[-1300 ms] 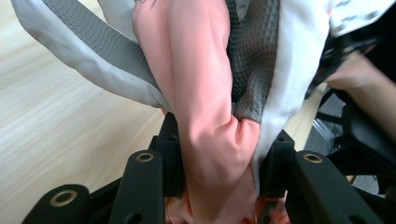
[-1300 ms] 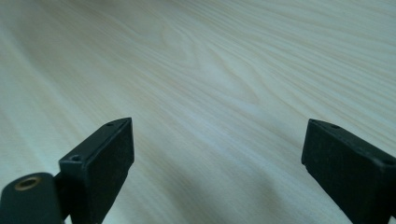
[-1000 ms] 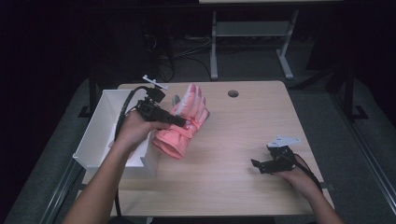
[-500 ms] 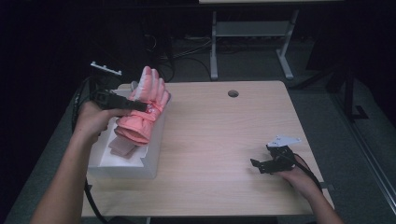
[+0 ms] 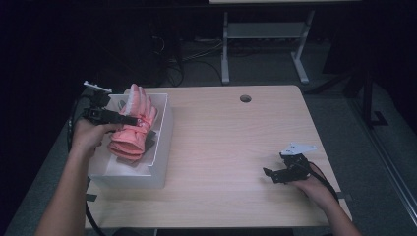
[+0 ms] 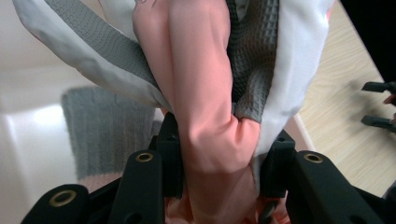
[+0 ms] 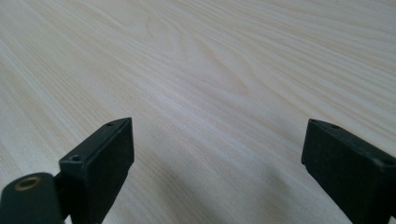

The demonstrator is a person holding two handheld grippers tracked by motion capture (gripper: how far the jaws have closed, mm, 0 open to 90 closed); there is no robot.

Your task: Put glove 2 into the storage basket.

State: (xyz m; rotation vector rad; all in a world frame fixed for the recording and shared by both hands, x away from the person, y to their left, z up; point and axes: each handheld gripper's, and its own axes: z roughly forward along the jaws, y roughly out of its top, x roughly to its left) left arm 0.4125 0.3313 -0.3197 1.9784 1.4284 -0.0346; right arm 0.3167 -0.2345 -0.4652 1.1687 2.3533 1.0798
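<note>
A pink padded glove (image 5: 134,125) with grey and white panels hangs over the white bin (image 5: 163,147) at the table's left edge. My left gripper (image 5: 129,120) is shut on the pink glove (image 6: 205,107), with fabric bunched between its jaws. Below it, in the left gripper view, a grey textured item (image 6: 105,130) lies on the bin's floor. Over at the table's right front, my right gripper (image 5: 268,174) rests low and open. Its jaws stand wide apart above bare wood (image 7: 210,93) with nothing between them.
The light wooden table (image 5: 236,147) has a round cable hole (image 5: 245,98) near its far edge. Beyond the table, a white metal stand (image 5: 265,34) and cables lie on the dark floor. The right hand's gripper (image 6: 379,105) appears far off in the left gripper view.
My left gripper has carried the glove leftward from the tabletop to above the white bin and lowered it slightly into the bin. The right gripper has stayed still.
</note>
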